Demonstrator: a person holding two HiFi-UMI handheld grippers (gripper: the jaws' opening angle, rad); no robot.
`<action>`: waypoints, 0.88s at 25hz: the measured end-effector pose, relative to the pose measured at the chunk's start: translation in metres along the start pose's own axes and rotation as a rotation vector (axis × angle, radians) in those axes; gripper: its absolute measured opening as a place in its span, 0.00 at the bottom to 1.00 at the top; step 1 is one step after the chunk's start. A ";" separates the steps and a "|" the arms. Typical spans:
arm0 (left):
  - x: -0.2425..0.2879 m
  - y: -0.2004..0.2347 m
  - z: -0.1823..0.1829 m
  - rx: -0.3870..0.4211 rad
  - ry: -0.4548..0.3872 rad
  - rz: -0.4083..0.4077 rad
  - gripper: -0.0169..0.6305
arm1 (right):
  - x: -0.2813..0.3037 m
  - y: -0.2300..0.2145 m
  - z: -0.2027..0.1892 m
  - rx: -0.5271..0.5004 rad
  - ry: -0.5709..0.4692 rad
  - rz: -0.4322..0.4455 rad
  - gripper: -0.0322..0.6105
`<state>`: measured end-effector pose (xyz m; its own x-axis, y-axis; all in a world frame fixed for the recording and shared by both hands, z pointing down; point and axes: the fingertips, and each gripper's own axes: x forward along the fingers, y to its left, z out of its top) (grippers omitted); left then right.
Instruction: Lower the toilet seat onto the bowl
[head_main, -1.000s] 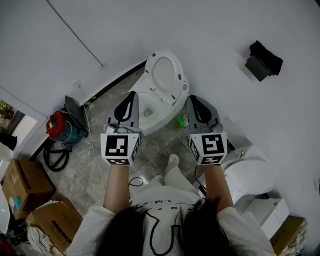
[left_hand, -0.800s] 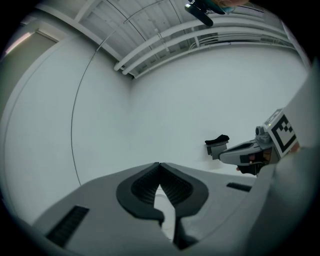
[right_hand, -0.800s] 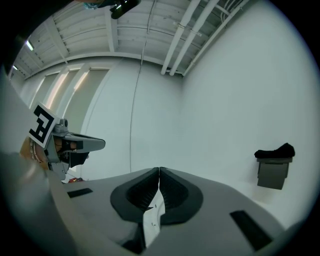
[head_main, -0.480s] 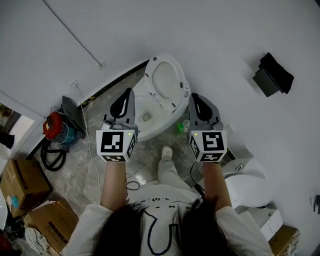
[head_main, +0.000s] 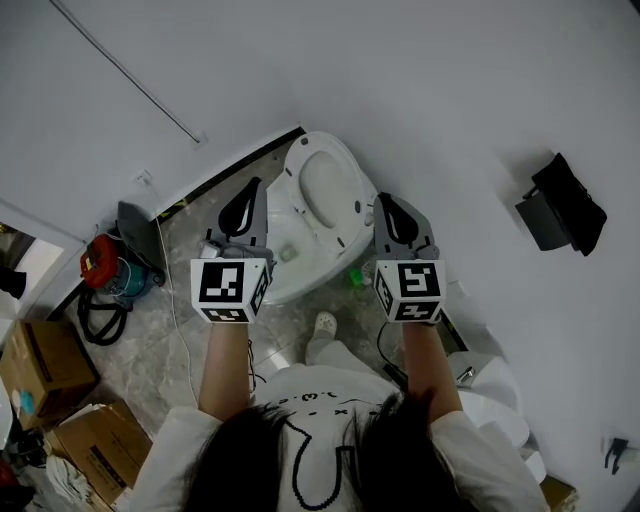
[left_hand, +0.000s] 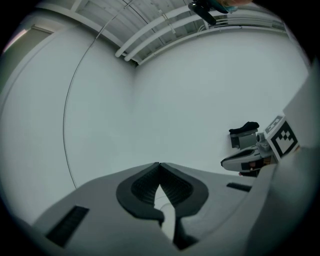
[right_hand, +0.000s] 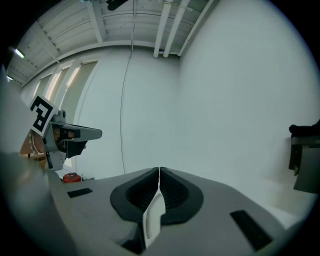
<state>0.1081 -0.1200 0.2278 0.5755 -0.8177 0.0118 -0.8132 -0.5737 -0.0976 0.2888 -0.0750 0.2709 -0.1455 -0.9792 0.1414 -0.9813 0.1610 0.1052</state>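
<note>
Overhead, toilet seat (head_main: 322, 185) stands raised, tilted back toward the wall, above the bowl (head_main: 285, 262). Left tongs (head_main: 255, 186) hang over the bowl's left side, tips pressed together, pinching nothing. Right tongs (head_main: 382, 200) sit just right of the seat's rim, likewise pressed together and empty. Whether either touches the seat: cannot tell. Small green object (head_main: 355, 276) lies on the floor beside the bowl.
</note>
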 end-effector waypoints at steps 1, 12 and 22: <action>0.009 0.001 -0.001 -0.003 0.004 0.007 0.04 | 0.009 -0.006 -0.003 0.002 0.009 0.008 0.10; 0.072 0.009 -0.036 -0.013 0.093 0.041 0.04 | 0.092 -0.032 -0.070 0.023 0.165 0.096 0.10; 0.094 0.022 -0.063 -0.047 0.140 0.056 0.04 | 0.138 -0.031 -0.126 0.051 0.320 0.144 0.14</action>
<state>0.1389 -0.2117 0.2899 0.5141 -0.8452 0.1463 -0.8487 -0.5259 -0.0555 0.3148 -0.1994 0.4117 -0.2437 -0.8573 0.4535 -0.9599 0.2802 0.0137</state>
